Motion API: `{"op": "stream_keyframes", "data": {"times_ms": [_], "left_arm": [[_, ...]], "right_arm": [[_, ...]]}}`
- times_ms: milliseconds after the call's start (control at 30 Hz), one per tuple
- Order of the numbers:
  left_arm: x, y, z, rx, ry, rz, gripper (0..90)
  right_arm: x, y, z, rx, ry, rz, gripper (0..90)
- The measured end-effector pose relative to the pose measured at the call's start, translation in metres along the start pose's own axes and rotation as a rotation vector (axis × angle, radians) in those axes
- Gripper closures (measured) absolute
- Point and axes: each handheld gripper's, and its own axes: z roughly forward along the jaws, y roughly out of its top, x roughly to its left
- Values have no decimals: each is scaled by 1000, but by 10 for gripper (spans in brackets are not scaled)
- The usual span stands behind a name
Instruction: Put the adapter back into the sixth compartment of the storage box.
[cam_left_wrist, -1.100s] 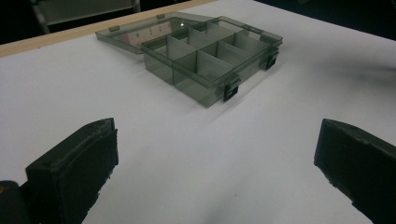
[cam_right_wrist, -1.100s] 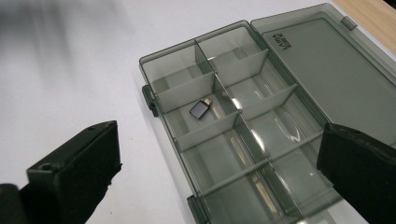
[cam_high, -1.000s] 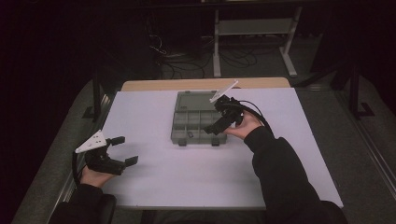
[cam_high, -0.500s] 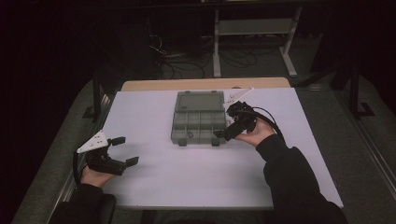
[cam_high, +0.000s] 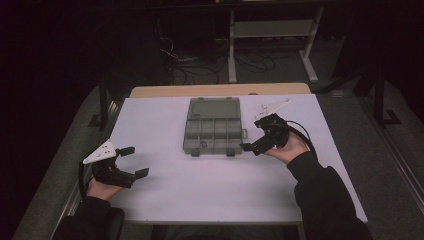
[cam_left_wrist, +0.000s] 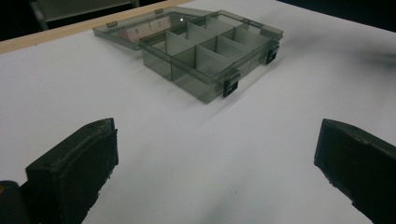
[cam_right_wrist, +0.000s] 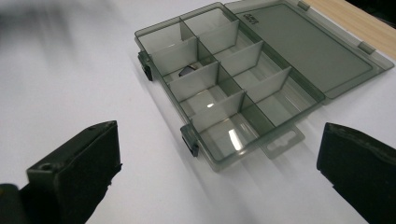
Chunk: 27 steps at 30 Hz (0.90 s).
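The left gripper (cam_high: 131, 161) sat low at the near left of the white tabletop (cam_high: 170, 200), held in the person's left hand (cam_high: 102, 189), its jaws spread wide with nothing between them. From it, the compartment box (cam_high: 213, 133) lay well ahead and off to its right, with bare tabletop between.

The box was a smoky translucent organiser lying open, its lid (cam_high: 215, 108) folded flat on the far side and its divided tray on the near side. Box and lid together ran long away from the person; the two latches (cam_high: 202, 152) on the tray's front edge pointed toward the person.

The right gripper (cam_high: 252, 145) was held in the right hand (cam_high: 286, 150) just beside the box's near right corner, jaws wide apart and empty, not touching the box. Its jaw tips pointed leftward toward that corner.

The left gripper view (cam_left_wrist: 212, 56) showed the box from its front left, the compartments looking empty from that low angle. The right gripper view looked down into the tray (cam_right_wrist: 224, 88) more steeply and caught a small dark piece (cam_right_wrist: 188, 71) in one compartment near the far end from that gripper, along with a hang tab (cam_right_wrist: 281, 140) at the box's short side nearest the right gripper.
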Motion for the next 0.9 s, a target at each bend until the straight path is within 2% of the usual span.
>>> {"op": "stream_keyframes", "data": {"times_ms": [233, 467, 567, 633, 900], "left_arm": [[0, 0, 0, 2, 1, 1, 0], [0, 0, -1, 0, 1, 1, 0], [0, 0, 0, 2, -1, 0, 0], [0, 0, 0, 7, -6, -3, 0], [2, 0, 1, 10, -8, -8, 0]], "right_arm": [[-2, -16, -9, -35, -8, 26, 0], [-3, -35, -15, -50, -21, 48, 0], [-3, -38, -16, -55, -25, 51, 0], [-5, -49, -22, -66, -34, 74, 0], [-7, -70, -31, -84, -61, 107, 0]]}}
